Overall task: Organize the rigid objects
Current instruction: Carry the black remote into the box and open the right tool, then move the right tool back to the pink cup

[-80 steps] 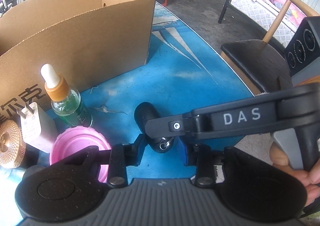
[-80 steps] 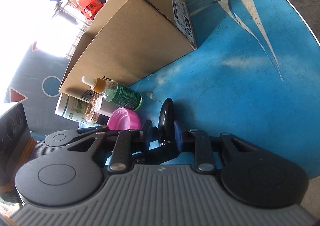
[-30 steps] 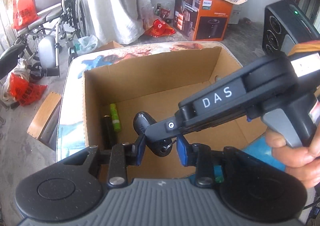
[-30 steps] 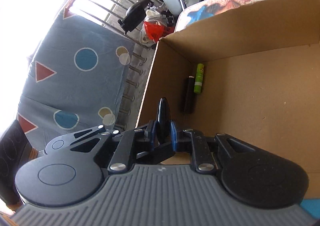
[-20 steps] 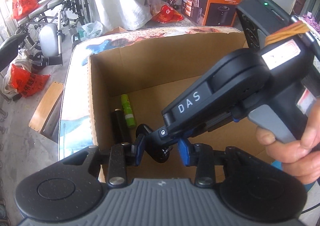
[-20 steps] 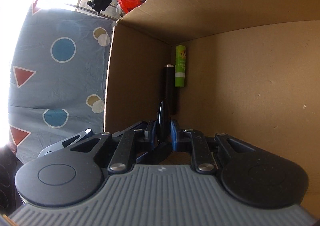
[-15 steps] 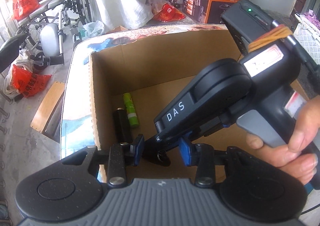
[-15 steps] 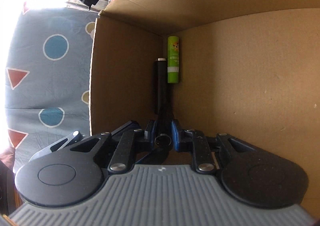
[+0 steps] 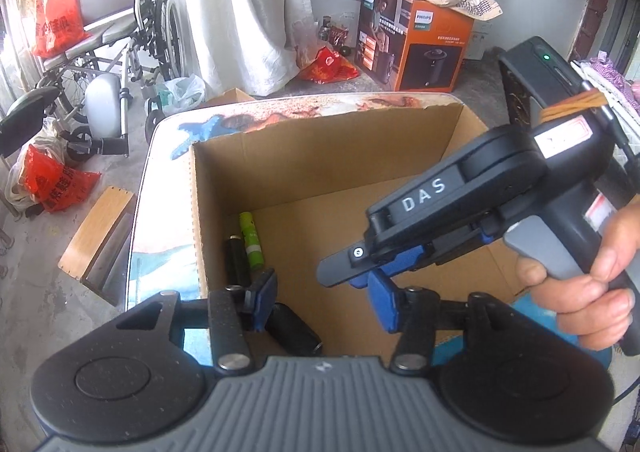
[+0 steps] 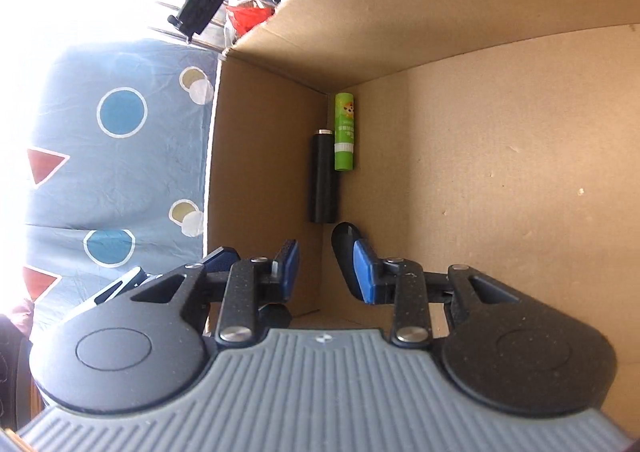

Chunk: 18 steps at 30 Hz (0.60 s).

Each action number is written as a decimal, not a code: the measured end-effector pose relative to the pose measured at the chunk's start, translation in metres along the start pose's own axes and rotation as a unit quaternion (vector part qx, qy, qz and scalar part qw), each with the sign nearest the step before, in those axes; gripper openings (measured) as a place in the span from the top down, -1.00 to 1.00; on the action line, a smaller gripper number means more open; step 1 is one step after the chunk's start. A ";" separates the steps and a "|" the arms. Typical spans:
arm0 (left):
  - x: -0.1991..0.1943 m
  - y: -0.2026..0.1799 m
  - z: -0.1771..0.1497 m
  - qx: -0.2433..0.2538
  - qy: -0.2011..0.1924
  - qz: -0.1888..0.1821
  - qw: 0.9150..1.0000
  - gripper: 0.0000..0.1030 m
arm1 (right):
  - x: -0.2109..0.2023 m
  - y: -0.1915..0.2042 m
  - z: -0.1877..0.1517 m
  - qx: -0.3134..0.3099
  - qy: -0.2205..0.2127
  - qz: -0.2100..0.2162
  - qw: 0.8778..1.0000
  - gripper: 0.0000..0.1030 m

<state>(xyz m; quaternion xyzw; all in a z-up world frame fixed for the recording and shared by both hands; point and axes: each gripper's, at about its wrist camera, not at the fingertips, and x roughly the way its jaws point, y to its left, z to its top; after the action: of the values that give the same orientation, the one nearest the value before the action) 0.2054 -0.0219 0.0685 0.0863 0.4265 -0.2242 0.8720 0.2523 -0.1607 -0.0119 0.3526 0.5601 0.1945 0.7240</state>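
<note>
An open cardboard box stands on the table. On its floor by the left wall lie a black cylinder, a green tube and a rounded black object, also seen in the right wrist view. My left gripper is open and empty above the black object. My right gripper is open and empty inside the box; its body shows in the left wrist view. The cylinder and tube lie ahead of it.
The box sits on a printed table. On the floor beyond are a wheelchair, an orange Philips carton, red bags and a wooden board. A patterned blue cloth hangs left of the box.
Both grippers carried the rounded black object from the tabletop into the box, lowered it by the left wall, then opened. It now lies loose on the box floor.
</note>
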 end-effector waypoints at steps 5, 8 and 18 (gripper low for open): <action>-0.046 -0.016 -0.018 0.005 -0.053 -0.021 0.998 -0.19 | -0.075 -0.002 -0.045 -0.029 -0.080 0.036 0.996 0.38; -0.066 -0.031 -0.037 0.010 -0.073 -0.041 0.996 -0.38 | -0.126 -0.019 -0.080 -0.040 -0.135 0.055 0.988 0.33; -0.041 -0.087 -0.116 0.067 -0.039 -0.091 0.993 -0.71 | -0.145 -0.070 -0.212 -0.072 -0.205 -0.028 0.976 0.26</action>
<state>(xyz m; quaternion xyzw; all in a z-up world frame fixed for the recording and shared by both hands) 0.0616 -0.0461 0.0322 0.0961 0.3826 -0.3338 0.8561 -0.0002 -0.2442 0.0083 0.3160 0.3942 0.1377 0.8519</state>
